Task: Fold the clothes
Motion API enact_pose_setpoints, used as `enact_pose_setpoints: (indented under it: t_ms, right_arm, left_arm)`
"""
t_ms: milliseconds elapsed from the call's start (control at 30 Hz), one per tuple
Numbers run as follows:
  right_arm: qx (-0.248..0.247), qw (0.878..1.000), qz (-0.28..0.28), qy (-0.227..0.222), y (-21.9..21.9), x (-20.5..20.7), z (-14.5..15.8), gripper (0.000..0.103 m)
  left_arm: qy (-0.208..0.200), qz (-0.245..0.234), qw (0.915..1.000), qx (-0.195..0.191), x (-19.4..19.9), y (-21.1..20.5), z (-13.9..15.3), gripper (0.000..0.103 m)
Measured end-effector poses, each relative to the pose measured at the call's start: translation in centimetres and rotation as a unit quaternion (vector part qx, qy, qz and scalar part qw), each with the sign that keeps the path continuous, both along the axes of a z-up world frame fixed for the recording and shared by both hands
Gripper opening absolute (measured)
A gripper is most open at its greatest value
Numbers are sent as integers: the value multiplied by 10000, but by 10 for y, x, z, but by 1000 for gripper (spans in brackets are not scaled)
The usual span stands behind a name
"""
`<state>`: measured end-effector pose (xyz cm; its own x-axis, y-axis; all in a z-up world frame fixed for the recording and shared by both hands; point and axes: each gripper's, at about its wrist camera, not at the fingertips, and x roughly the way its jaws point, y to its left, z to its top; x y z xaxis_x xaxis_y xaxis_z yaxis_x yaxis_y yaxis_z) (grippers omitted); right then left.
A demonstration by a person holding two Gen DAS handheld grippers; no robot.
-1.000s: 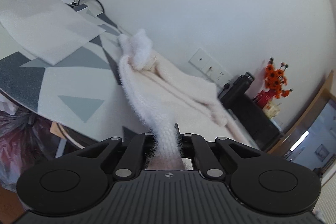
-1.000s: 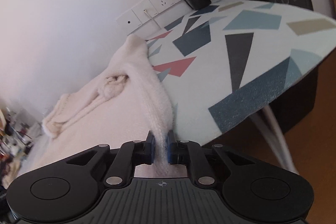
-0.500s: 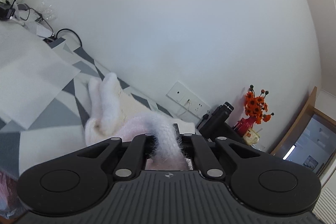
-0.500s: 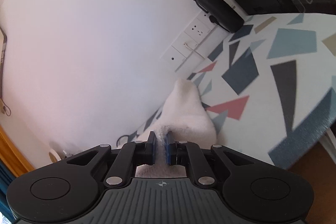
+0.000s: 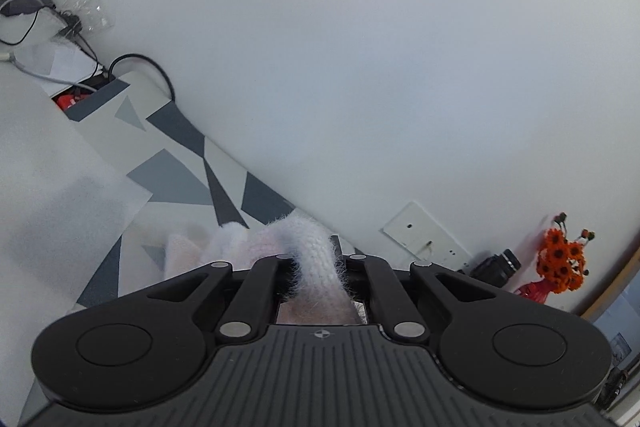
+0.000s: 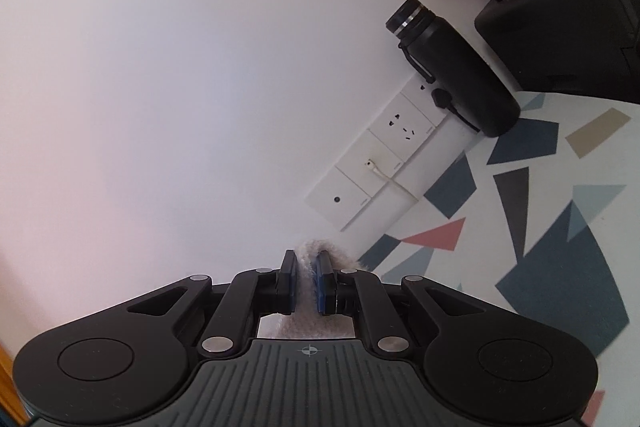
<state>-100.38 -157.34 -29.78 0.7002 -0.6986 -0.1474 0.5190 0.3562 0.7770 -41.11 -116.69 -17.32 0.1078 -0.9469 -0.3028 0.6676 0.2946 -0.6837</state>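
Left gripper (image 5: 316, 259): nearest in the left wrist view; its jaws are pinched tight on a ribbed, fuzzy edge of the sweater (image 5: 316, 263), which bulges up between them and hides the pads.
Right gripper (image 6: 307, 281): nearest in the right wrist view; its blue-padded jaws are pressed together on another edge of the same sweater (image 6: 318, 253), only a small tuft showing past the tips.
Sweater: a pale, fluffy knit, held in both grippers; most of it lies hidden below the gripper bodies, with a bunched part resting on the table just beyond the left gripper.
Why two grips: holding one edge at two points likely keeps it straight, so it can be carried over as one fold.
Table (image 5: 172, 183): white top with grey, blue and pink triangles, running back to the wall; the surface the sweater is folded on.
White sheet (image 5: 52, 179): lies flat on the table to the left, apart from the sweater.
Flask (image 6: 452, 75): black, standing at the back edge by the wall, clear of the folding space.
Socket panel (image 6: 384, 155): on the wall behind the table.
Flowers (image 5: 562, 261): orange, in a red vase, farthest off to the right.
Stage: a fold seems under way, not yet laid down.
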Motion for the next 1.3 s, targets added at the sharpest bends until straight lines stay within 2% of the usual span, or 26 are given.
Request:
enact_pose_setpoints:
  t_ms: [167, 367, 500, 533, 567, 600, 633, 700, 733, 767, 800, 867, 933, 967, 1033, 1100, 1167, 1200, 1300]
  right_arm:
    - [320, 9992, -95, 235, -51, 31, -23, 8]
    - [914, 9944, -110, 528, -99, 55, -67, 8]
    - [1117, 9898, 85, 875, -115, 67, -85, 8]
    - [1210, 9882, 125, 931, -117, 69, -88, 10]
    - [1302, 9864, 165, 987, -118, 72, -91, 13]
    - [1391, 9848, 199, 1016, -119, 73, -93, 16]
    - [1451, 9844, 208, 978, -118, 72, -92, 26]
    - [1462, 9854, 144, 857, -113, 68, -84, 41]
    - [1391, 9869, 31, 815, -108, 65, -77, 56]
    - [1270, 9892, -73, 722, -101, 60, -68, 61]
    - [1150, 9916, -125, 586, -93, 56, -60, 62]
    - [918, 9947, -23, 461, -74, 55, -45, 66]
    - [580, 9960, 176, 651, -53, 62, -29, 69]
    - [389, 9951, 319, 848, -42, 69, -22, 75]
    - [24, 9894, 669, 1286, -20, 84, -10, 79]
    - [-305, 9770, 1049, 1833, 3, 100, -4, 81]
    - [-546, 9586, 1386, 2426, 19, 121, -2, 92]
    - [-595, 9479, 1539, 2725, 25, 132, -4, 92]
    - [-554, 9181, 1881, 3445, 37, 158, -15, 92]
  left_arm:
    - [160, 65, 9985, 512, 20, -38, -31, 5]
    - [186, 55, 9938, 1092, 30, -68, -64, 6]
    - [393, -14, 9926, 1147, 35, -67, -74, 9]
    - [330, -78, 9924, 1186, 33, -67, -71, 11]
    - [231, -188, 9921, 1217, 31, -68, -67, 15]
    - [134, -302, 9917, 1239, 29, -69, -63, 33]
    - [68, -456, 9919, 1181, 27, -69, -58, 62]
    - [-44, -596, 9937, 952, 20, -64, -46, 93]
    - [-217, -620, 9947, 790, 15, -60, -37, 93]
    - [-401, -644, 9951, 629, 9, -56, -29, 93]
    - [-697, -669, 9941, 487, -1, -52, -19, 94]
    - [-1307, -569, 9887, 463, -23, -49, -3, 94]
    - [-1958, -418, 9788, 423, -47, -47, 9, 94]
    - [-2192, -348, 9742, 406, -56, -45, 13, 95]
    - [-2438, -320, 9685, 399, -72, -41, 21, 96]
    - [-2405, -628, 9678, 400, -83, -37, 25, 96]
    - [-2311, -1085, 9646, 658, -98, -37, 20, 96]
    - [-2261, -1307, 9620, 801, -105, -37, 17, 96]
    - [-2089, -1830, 9461, 1666, -125, -47, -7, 96]
